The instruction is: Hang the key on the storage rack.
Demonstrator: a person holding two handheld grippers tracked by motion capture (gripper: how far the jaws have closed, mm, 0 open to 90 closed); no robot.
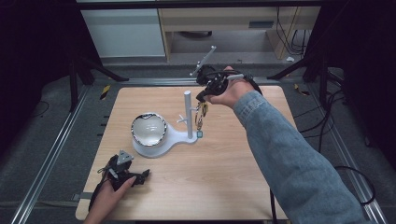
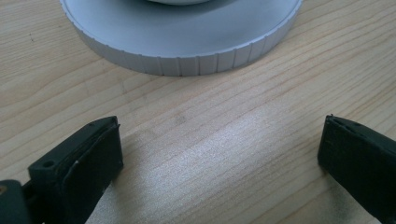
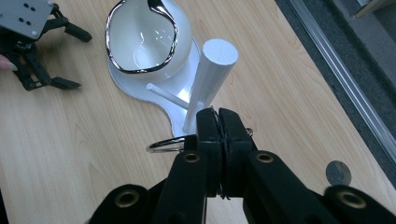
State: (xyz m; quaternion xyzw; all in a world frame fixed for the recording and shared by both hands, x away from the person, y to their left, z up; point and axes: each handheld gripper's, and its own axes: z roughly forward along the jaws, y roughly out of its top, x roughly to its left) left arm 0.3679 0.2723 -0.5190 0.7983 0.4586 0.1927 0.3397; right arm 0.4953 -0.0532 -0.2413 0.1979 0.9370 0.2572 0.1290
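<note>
A white stand has an upright post (image 1: 188, 114) (image 3: 212, 79) with short side pegs (image 3: 168, 96) and a round base (image 1: 154, 148) (image 2: 187, 60). On that base sits a white bowl with a wavy chrome rim (image 1: 148, 128) (image 3: 144, 39). My right gripper (image 1: 205, 91) (image 3: 218, 126) hovers just right of the post top, shut on a keychain. Its metal ring (image 3: 166, 144) pokes out beside the jaws, and the chain hangs down to a small blue-green charm (image 1: 199, 134) near the base. My left gripper (image 1: 142, 176) (image 2: 219, 144) (image 3: 77, 59) rests on the table in front of the base, open, with nothing between its fingers.
The wooden table (image 1: 219, 172) sits inside a metal frame with rails (image 1: 51, 154) on both sides. A small grey disc (image 3: 337, 172) shows near the table's edge in the right gripper view. Cabinets and cables stand beyond the far edge.
</note>
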